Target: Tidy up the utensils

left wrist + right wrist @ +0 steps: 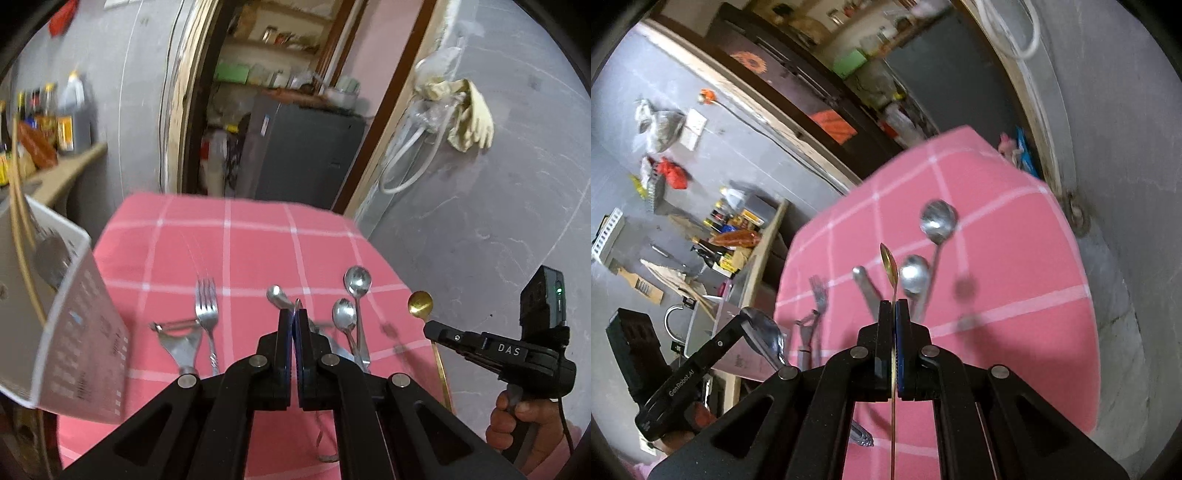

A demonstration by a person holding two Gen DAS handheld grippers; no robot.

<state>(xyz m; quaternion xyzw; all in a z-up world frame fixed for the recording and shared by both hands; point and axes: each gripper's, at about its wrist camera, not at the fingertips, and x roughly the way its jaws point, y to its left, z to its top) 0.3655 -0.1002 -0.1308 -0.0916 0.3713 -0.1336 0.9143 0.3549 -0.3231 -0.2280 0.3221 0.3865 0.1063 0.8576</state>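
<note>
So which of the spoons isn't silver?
The gold spoon, clamped by its thin handle in the right gripper. The other spoons, including the one in the left gripper, are silver.

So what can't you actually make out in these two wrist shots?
- White perforated plastic bin, left wrist view: cut off by the frame edge and blurred, so its contents are unclear.
- Long gold metal spoon, right wrist view: the right claw hides part of its handle.
- Silver spoon in the left claw: its handle end disappears behind the right claw's frame.
- Shelf bottles: labels too blurred.
</note>
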